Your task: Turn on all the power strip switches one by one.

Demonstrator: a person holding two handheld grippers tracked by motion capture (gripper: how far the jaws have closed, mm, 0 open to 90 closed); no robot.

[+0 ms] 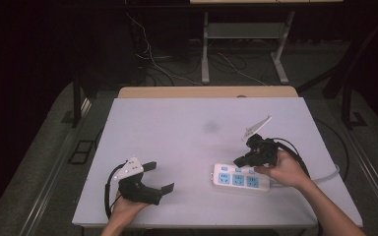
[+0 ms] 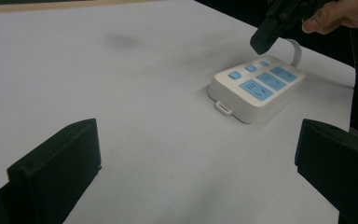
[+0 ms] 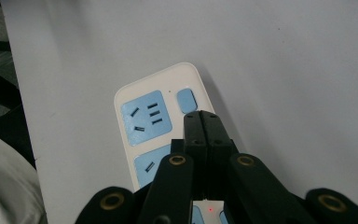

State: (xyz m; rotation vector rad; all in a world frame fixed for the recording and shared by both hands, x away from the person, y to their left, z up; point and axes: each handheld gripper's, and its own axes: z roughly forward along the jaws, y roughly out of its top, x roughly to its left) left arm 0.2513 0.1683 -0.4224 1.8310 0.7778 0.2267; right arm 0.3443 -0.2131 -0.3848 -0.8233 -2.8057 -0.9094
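One power strip lies on the white desk, in the lower right of the high view, with its long side running left to right. It is white with pale blue faces: three socket panels in a row and three small blue switch buttons along its far edge. Its white cable leaves the right end and curves off toward the right edge of the desk. No brand name or other writing can be read on it; in the right gripper view a small red light glows on the strip at the bottom of the frame.

Two hand-held grippers are at the desk. The right hand-held gripper is tilted down over the strip's button row, its jaws pressed together with nothing between them; in its own view the closed tips sit just below the end button. The left hand-held gripper rests in the lower left of the high view, well apart from the strip, jaws spread wide and holding nothing, with bare desk between them in its own view.

Nothing lies between the left gripper and the strip. Behind the desk, at the top of the high view, a tangle of cables lies on the floor beside a white table frame.
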